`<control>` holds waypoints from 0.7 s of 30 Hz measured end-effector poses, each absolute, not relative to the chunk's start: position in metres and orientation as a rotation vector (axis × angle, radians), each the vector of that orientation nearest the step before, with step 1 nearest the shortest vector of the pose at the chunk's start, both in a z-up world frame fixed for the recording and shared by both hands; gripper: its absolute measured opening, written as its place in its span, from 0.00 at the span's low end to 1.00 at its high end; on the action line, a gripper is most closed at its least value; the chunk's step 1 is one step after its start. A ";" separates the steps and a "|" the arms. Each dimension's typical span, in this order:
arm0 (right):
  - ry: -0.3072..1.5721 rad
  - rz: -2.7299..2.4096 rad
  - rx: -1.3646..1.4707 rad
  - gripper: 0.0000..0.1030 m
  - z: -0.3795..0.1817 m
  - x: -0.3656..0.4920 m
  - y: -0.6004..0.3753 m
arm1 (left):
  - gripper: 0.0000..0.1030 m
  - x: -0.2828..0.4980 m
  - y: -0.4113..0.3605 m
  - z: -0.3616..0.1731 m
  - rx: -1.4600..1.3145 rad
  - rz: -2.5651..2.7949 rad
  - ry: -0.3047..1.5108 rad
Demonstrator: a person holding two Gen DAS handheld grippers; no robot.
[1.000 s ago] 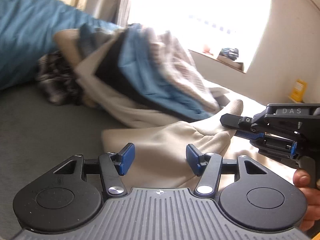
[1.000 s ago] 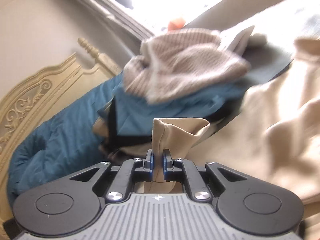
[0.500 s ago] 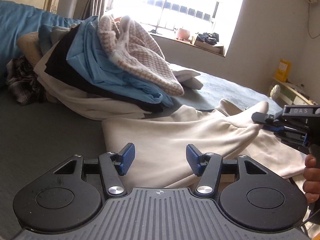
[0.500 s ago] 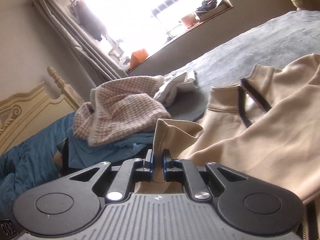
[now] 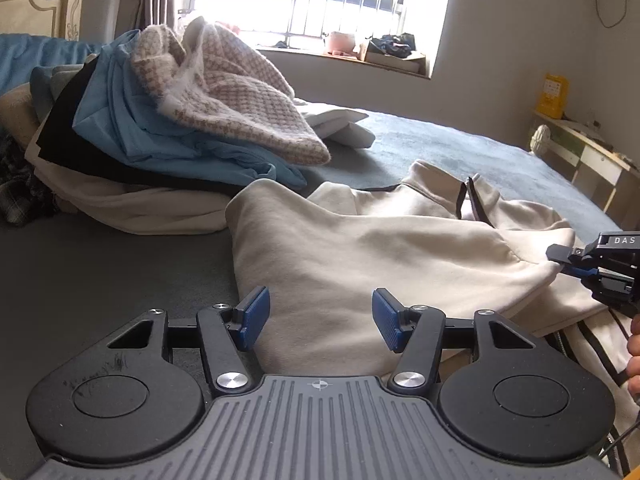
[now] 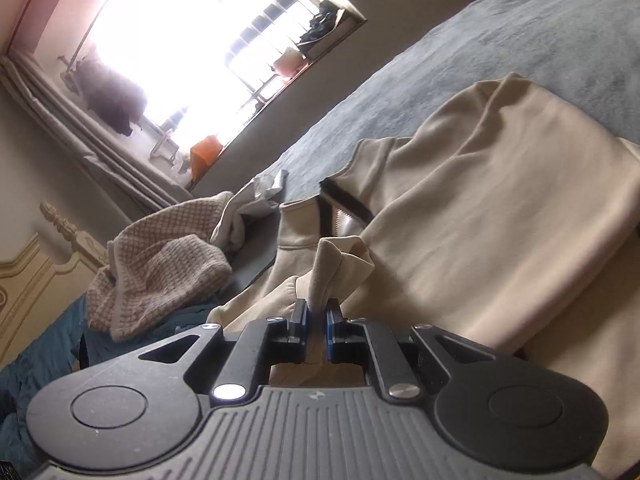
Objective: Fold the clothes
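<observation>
— What's on the left wrist camera?

— My left gripper has its blue pads spread wide with nothing between them, hovering over the near edge of the cream zip-neck sweatshirt. That garment lies spread on the grey bed cover, its collar and dark zipper pointing away from me. At the right edge I see my right gripper pinching a fold of the same cream fabric. Just behind the sweatshirt sits the pile of clothes, with a pink-and-white knit on top of blue and black pieces.

— And the right wrist camera?

— The view is tilted. My right gripper is clamped on a bunched fold of the sweatshirt, which sticks up between the closed pads. The rest of the garment spreads off to the right across the bed cover. The pile of clothes is at the left, near the window.
</observation>
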State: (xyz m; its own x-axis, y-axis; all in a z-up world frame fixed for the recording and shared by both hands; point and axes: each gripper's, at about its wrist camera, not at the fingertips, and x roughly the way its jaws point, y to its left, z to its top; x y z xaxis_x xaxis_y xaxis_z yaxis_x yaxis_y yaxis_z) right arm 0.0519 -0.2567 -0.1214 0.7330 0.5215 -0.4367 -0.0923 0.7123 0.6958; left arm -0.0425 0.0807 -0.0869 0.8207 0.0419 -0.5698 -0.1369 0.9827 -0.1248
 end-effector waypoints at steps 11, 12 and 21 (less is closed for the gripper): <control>0.733 0.327 0.852 0.14 -0.149 0.064 -0.294 | 0.55 -0.028 0.073 -0.097 -0.140 0.092 0.639; 0.742 0.330 0.861 0.17 -0.151 0.067 -0.295 | 0.55 -0.027 0.073 -0.098 -0.138 0.092 0.642; 0.821 0.366 0.905 0.30 -0.161 0.088 -0.293 | 0.55 -0.019 0.074 -0.102 -0.125 0.102 0.658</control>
State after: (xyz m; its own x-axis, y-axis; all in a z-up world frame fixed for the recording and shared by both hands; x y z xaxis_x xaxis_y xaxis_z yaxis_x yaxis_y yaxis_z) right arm 0.0881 -0.2931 -0.1612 0.6477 0.5984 -0.4717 0.0492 0.5849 0.8096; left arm -0.0192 0.0737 -0.1023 0.7868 0.0547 -0.6148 -0.1337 0.9875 -0.0832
